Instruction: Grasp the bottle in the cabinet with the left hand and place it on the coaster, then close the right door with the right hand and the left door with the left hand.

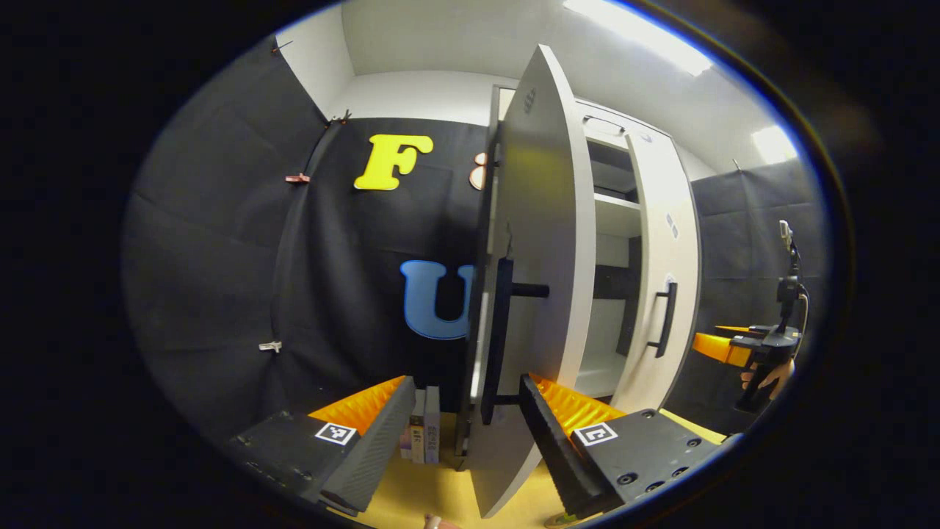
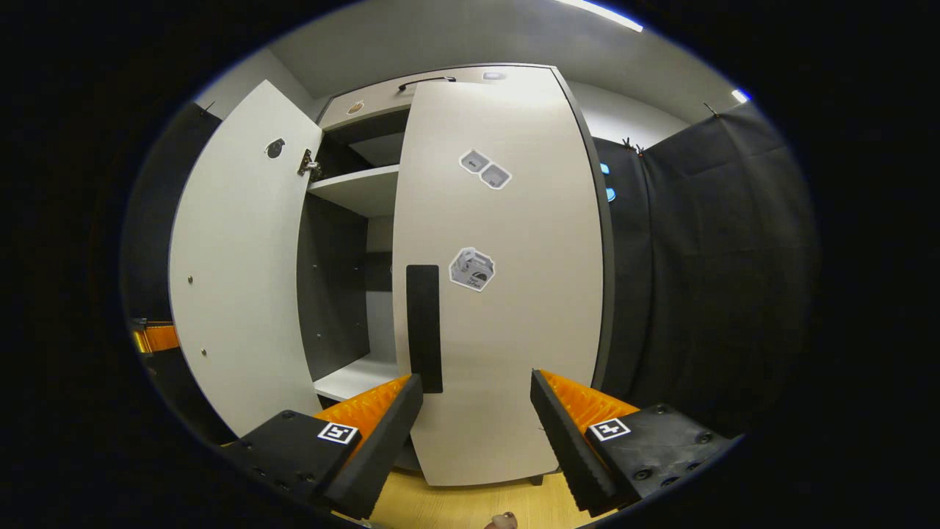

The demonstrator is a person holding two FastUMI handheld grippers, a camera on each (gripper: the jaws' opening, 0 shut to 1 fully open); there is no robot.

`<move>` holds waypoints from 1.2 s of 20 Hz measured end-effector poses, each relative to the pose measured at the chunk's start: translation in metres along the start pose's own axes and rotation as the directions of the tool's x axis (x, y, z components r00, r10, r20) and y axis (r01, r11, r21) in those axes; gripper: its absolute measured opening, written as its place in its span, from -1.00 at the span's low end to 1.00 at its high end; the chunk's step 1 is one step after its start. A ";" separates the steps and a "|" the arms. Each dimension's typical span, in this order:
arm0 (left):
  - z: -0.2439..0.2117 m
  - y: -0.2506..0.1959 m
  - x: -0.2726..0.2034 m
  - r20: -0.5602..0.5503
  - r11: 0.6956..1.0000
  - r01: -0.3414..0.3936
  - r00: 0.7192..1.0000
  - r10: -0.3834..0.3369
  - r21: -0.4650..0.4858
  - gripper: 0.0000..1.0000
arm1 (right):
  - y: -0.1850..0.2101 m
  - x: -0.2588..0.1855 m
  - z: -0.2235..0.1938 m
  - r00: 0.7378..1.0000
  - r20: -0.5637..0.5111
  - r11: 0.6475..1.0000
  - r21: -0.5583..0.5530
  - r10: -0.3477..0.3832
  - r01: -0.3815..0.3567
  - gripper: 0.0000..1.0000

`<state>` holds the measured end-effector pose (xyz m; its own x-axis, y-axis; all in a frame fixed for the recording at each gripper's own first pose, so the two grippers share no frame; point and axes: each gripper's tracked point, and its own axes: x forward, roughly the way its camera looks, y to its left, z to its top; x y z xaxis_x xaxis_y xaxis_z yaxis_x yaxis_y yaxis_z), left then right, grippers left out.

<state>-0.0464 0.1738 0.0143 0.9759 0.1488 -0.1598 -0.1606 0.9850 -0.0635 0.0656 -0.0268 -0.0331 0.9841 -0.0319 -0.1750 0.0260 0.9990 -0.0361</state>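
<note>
The white cabinet's left door (image 1: 543,242) stands open, edge-on to me, with its black handle (image 1: 501,338) just ahead. My left gripper (image 1: 466,386) is open, one finger on each side of that door's lower part, and I cannot tell whether they touch it. The right door (image 2: 507,279) lies flat across the cabinet front and looks closed or nearly so; its black handle (image 2: 424,327) is near the left finger of my right gripper (image 2: 476,378), which is open and holds nothing. The open left door (image 2: 242,279) shows at the left, beside the cabinet's inner shelves (image 2: 356,187).
A few books (image 1: 422,433) stand on the wooden tabletop (image 1: 433,492) left of the cabinet. A hand holds the other gripper (image 1: 764,353) at the far right, off the right door's handle (image 1: 664,319). Black cloth walls surround the cabinet.
</note>
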 end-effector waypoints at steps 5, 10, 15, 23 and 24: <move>-0.004 -0.045 0.019 0.001 0.996 0.087 0.996 -0.087 -0.018 0.84 | -0.024 -0.014 0.005 1.000 0.001 1.000 -0.008 -0.029 0.029 0.95; -0.016 -0.101 0.036 0.002 0.980 0.195 0.981 -0.195 -0.042 0.84 | -0.048 -0.026 0.006 0.999 -0.008 0.998 -0.018 -0.054 0.054 0.95; -0.020 -0.124 0.037 -0.004 0.976 0.217 0.976 -0.217 0.020 0.87 | -0.063 -0.034 0.010 0.998 -0.005 0.998 -0.014 -0.055 0.055 0.95; -0.028 -0.128 0.028 -0.029 0.979 0.201 0.979 -0.201 -0.002 0.80 | -0.062 -0.042 0.009 0.999 -0.014 0.999 -0.007 -0.032 0.032 0.95; -0.028 -0.129 0.028 -0.030 0.979 0.203 0.979 -0.203 0.002 0.80 | -0.061 -0.044 0.009 0.999 -0.015 1.000 -0.006 -0.030 0.030 0.95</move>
<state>-0.0022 0.0484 -0.0098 0.9833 -0.0568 -0.1731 0.0412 0.9949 -0.0923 0.0226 -0.0863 -0.0147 0.9800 -0.0627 -0.1887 0.0546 0.9974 -0.0477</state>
